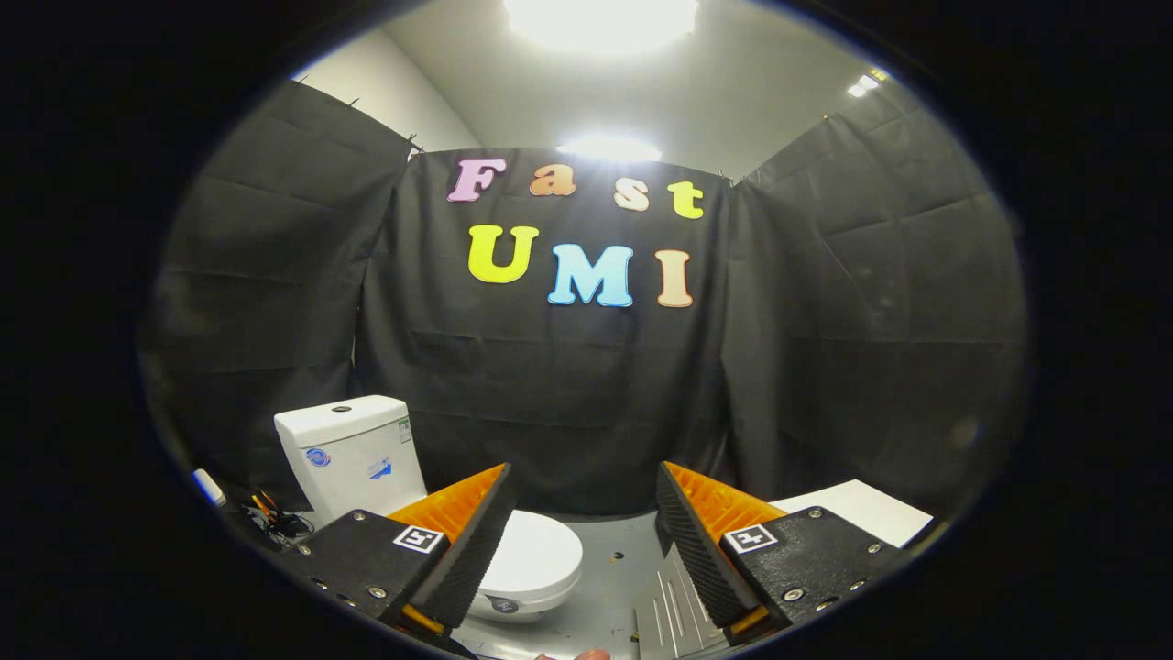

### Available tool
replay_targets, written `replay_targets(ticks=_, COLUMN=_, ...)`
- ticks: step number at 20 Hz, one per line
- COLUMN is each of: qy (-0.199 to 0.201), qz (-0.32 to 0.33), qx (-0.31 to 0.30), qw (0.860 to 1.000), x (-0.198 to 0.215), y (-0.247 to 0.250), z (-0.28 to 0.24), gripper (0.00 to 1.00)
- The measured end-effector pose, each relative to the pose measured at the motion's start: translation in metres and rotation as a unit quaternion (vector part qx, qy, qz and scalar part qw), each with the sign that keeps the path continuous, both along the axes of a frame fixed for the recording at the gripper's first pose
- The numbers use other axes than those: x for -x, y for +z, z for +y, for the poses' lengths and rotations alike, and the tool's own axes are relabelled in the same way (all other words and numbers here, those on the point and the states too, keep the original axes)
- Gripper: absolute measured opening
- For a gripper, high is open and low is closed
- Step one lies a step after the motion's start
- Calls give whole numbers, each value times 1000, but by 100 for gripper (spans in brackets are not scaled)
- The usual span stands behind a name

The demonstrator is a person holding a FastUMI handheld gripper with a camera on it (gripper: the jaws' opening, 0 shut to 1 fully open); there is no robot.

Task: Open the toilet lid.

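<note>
1. One white toilet lid (541, 555) lies flat and closed on its bowl, partly hidden behind the left finger of the gripper; its rounded front edge pokes out into the gap between the fingers.
2. Behind the lid, the white toilet tank (353, 454) stands upright against the black cloth wall (568, 403), with a small round button on top and stickers on its front and side.
3. The gripper (579, 527) hangs above and just short of the lid with its fingers (472, 541) spread wide apart and nothing between them. The left finger overlaps the lid's left part in the view; the right finger stands well to the right of the lid. I cannot tell whether the left finger touches the lid.
4. Each finger has a black ribbed pad, an orange back and a black mount with a square marker on it.
5. Right of the lid, grey floor (614, 568) shows between the fingers, with a ribbed grey plate (669, 605) near the right finger.
6. Farther right of the lid, beyond the right finger, lies a flat white panel (857, 513).
7. Left of the tank, low on the floor, sit a tangle of dark cables (279, 522) and a small white object (209, 486) too small to identify.
8. Above the tank and cloth, bright ceiling lights (600, 18) glare.
</note>
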State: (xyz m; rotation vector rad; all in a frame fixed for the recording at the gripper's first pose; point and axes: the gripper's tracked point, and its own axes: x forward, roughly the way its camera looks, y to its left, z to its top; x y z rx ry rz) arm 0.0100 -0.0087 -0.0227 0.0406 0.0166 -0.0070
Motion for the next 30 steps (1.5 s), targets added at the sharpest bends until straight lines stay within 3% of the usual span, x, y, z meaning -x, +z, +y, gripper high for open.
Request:
replay_targets(ticks=16, qy=-40, qz=24, qx=-44, qw=998, x=-13, y=-33, z=-21, gripper=95)
replay_targets(ticks=30, qy=-5, qz=53, qx=-138, qw=989, x=-42, y=-103, z=24, gripper=94)
